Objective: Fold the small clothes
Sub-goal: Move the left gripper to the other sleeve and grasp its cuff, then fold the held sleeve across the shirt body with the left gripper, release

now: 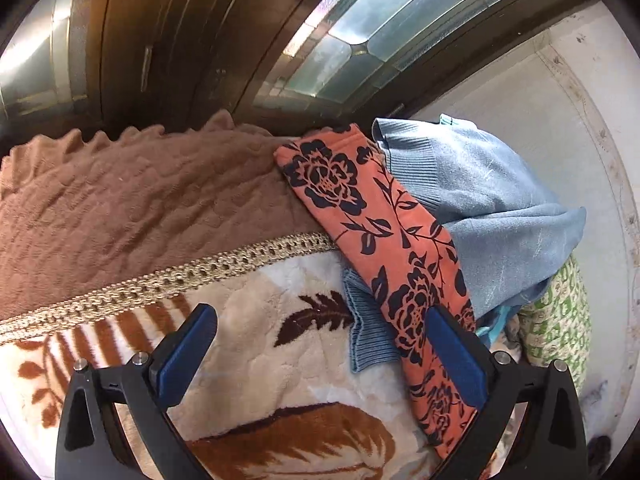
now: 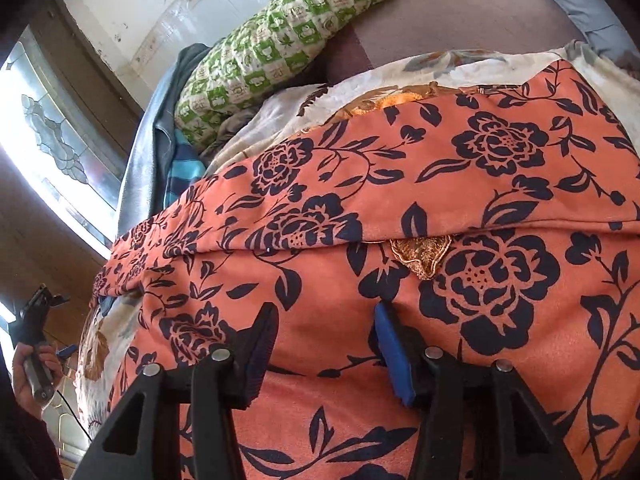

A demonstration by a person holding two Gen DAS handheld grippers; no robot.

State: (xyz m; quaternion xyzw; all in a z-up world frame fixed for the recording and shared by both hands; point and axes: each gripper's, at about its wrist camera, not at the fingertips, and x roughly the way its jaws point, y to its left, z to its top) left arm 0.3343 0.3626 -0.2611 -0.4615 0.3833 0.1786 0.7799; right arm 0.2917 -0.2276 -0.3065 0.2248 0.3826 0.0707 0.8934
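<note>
An orange garment with dark flowers fills the right wrist view, spread on the bed with a folded edge running across it and a gold embroidered patch showing under that edge. My right gripper has its jaws half apart, tips at the smooth cloth, no fold pinched between them. In the left wrist view a narrow part of the orange garment lies diagonally over a blue-grey sweater. My left gripper stands wide open above the blanket, its right finger over the orange cloth.
A cream blanket with brown leaves and a brown quilt cover the bed. A green patterned pillow lies by the wall, with a striped blue cloth beside it. A person's hand holds the other gripper at left.
</note>
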